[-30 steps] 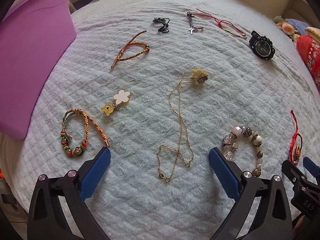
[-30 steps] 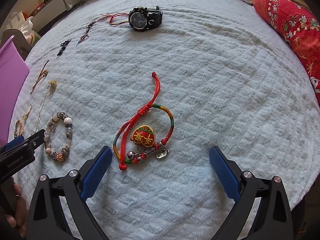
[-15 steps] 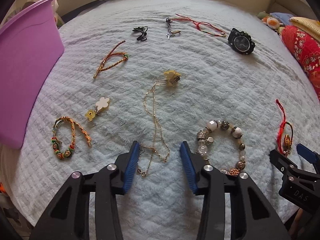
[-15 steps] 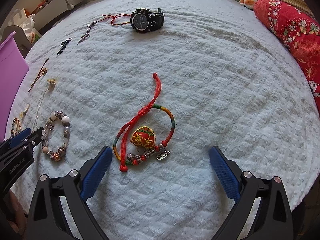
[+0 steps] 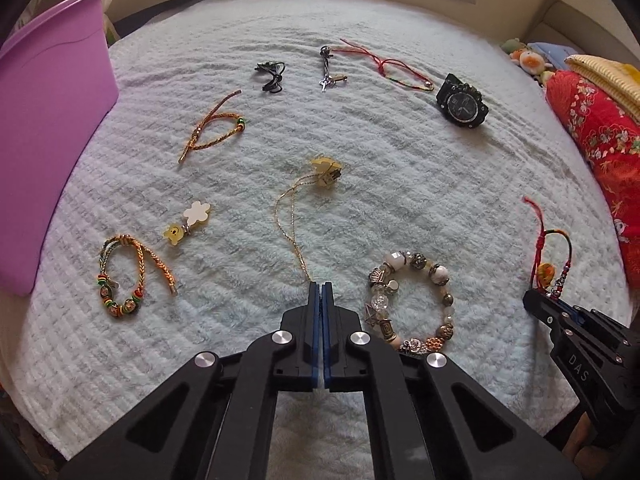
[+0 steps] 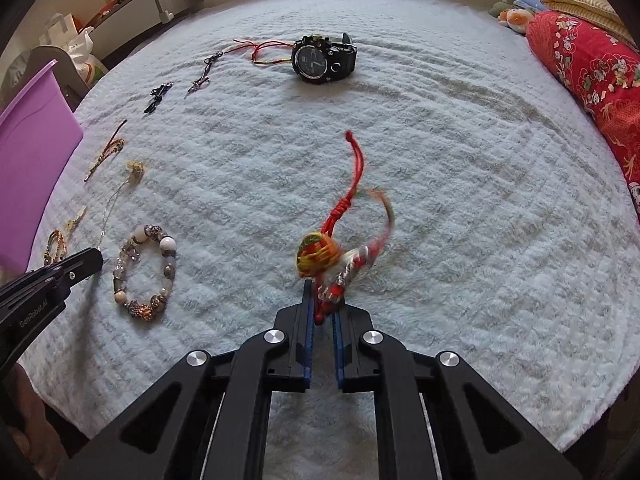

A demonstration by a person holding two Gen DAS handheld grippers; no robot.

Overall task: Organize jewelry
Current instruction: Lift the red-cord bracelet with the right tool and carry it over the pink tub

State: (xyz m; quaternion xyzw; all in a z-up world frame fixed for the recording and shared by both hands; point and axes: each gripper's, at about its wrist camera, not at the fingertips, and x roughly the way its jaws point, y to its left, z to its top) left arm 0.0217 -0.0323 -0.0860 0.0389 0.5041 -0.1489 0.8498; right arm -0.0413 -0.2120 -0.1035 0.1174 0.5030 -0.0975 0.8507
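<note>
1. While the purple bin [image 5: 48, 128] at the bed's [image 5: 400, 208] left edge shows nothing inside from here, your sorting has barely begun.
2. The watch [image 5: 462, 100], beaded bracelet [image 5: 412, 304] and other pieces lie untouched.
3. Your right tool [image 6: 322, 300] is clenched on the red charm bracelet [image 6: 320, 252] near the front edge.
4. Your left tool [image 5: 321, 292] has just closed on the gold necklace [image 5: 296, 216].
</note>
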